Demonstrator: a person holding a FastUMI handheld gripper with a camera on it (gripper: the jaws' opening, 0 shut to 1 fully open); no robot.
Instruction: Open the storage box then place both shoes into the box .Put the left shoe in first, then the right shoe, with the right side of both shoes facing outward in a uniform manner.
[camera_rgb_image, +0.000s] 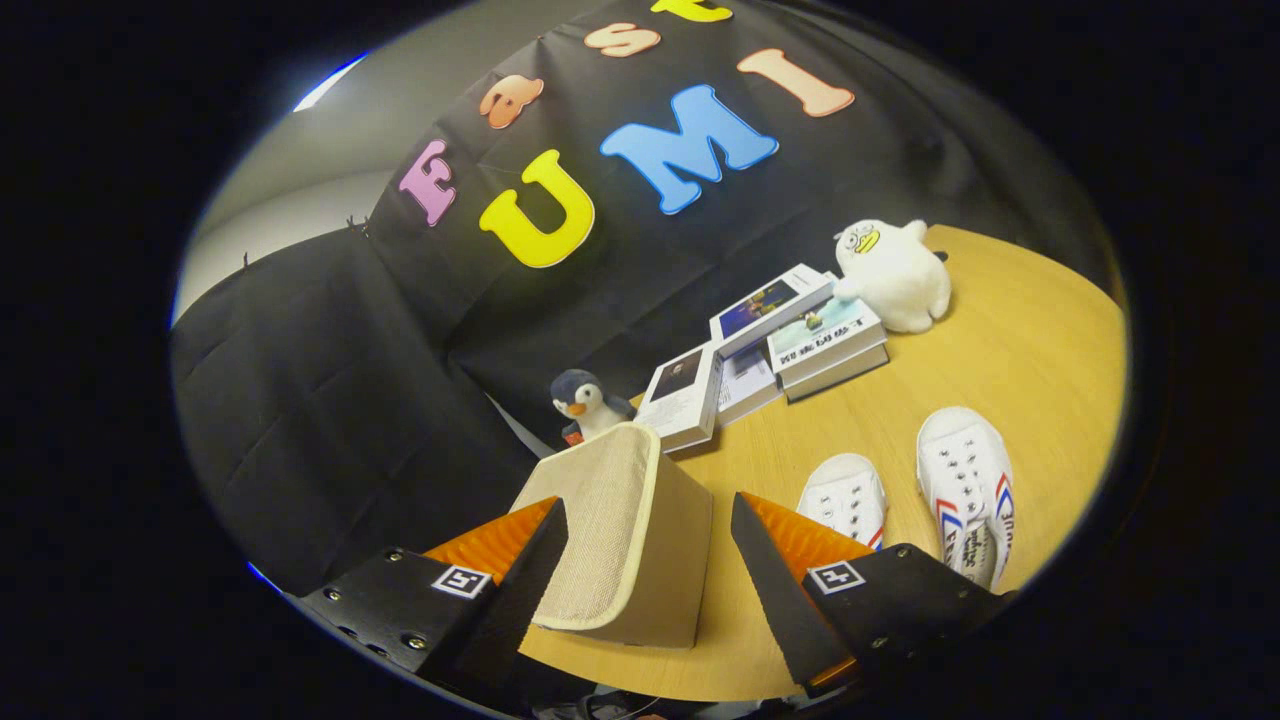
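Note:
A beige storage box (620, 530) with a woven fabric panel and pale sides stands on the wooden table (1010, 340), and its flap looks closed. My gripper (648, 500) is open, with a finger on each side of the box's upper part. The left finger is close against the fabric panel, and a gap separates the right finger from the box's side. Two white canvas shoes with red and blue stripes lie beyond the right finger, toes pointing away from me: the nearer shoe (848, 498) and the farther shoe (965, 490).
Behind the box sits a small penguin plush (585, 400). Several books (800, 340) lie stacked and spread near the black cloth wall, with a white duck plush (895, 275) beside them. Bare tabletop stretches to the right of the shoes.

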